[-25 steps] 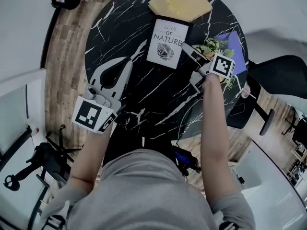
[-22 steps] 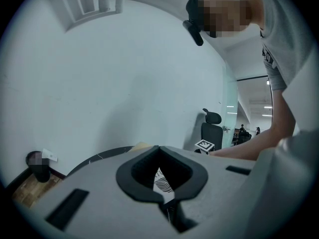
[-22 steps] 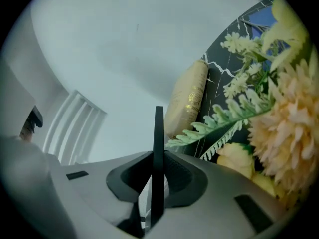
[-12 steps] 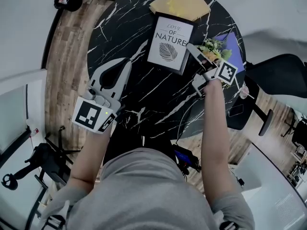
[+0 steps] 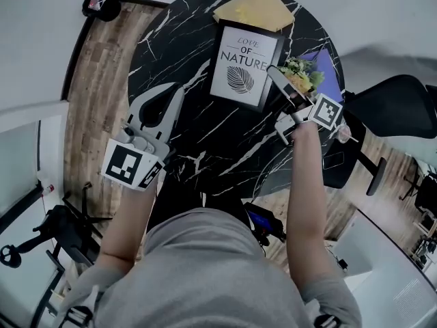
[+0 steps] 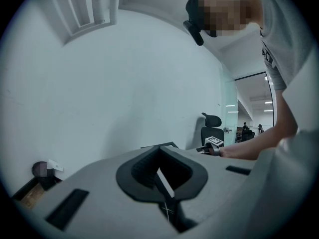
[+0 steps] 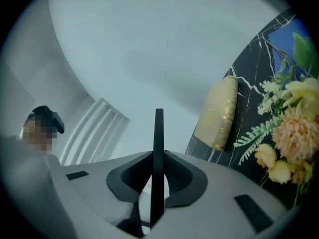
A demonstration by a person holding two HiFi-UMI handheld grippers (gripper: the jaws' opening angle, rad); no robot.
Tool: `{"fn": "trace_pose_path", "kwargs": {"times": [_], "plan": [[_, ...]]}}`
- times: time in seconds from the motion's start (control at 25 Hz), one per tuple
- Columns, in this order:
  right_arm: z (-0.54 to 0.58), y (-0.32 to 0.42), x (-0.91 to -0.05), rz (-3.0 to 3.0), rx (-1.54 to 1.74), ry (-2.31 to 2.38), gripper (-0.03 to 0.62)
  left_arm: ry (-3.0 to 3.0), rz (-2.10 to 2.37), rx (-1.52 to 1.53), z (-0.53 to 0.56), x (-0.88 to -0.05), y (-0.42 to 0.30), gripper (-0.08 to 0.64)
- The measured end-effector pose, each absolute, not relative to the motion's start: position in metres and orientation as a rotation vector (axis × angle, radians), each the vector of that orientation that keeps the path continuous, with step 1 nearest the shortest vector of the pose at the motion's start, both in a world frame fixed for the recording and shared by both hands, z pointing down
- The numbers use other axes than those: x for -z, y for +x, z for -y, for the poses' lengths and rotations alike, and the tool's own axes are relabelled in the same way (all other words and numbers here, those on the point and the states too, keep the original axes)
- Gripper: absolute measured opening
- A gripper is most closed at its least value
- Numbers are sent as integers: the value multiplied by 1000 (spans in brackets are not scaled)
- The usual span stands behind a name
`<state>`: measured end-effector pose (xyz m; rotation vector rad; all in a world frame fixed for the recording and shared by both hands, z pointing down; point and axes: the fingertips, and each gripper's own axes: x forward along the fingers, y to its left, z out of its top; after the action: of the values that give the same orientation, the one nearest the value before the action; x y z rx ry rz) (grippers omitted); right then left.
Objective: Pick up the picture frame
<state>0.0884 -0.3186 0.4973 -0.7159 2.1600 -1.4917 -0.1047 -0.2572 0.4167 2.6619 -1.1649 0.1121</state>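
Observation:
The picture frame [image 5: 244, 63], black-edged with a white print reading "LOVE OF NATURE" and a leaf, hangs tilted above the far part of the round black marble table [image 5: 205, 149]. My right gripper [image 5: 281, 80] is shut on its right edge. In the right gripper view the frame [image 7: 158, 133] shows edge-on as a thin black bar standing between the pads of my right gripper [image 7: 158, 178]. My left gripper [image 5: 179, 91] hovers over the table's left side, shut and holding nothing; in the left gripper view my left gripper [image 6: 160, 151] points at a white wall.
A yellow cushion [image 5: 256, 9] lies at the table's far edge behind the frame. A bouquet of flowers [image 5: 300, 74] on blue paper [image 5: 329, 70] lies just right of the right gripper. A black office chair [image 5: 396, 108] stands at the right.
The right gripper has risen with the frame in it, and the frame now sits farther up the picture and more tilted. The left gripper has risen slightly.

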Motion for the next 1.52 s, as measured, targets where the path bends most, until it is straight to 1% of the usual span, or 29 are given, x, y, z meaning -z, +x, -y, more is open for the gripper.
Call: {"fn": "trace_pose_path", "kwargs": {"times": [0.44,1.52], "plan": [[299,87,-455,-2166,1422,-664,84,2672,1247,-105,244,-396,-124,6],[262,91,-343,-2237,1208,-523,83,2721,1277,-50,193,-352,-123,6]]}}
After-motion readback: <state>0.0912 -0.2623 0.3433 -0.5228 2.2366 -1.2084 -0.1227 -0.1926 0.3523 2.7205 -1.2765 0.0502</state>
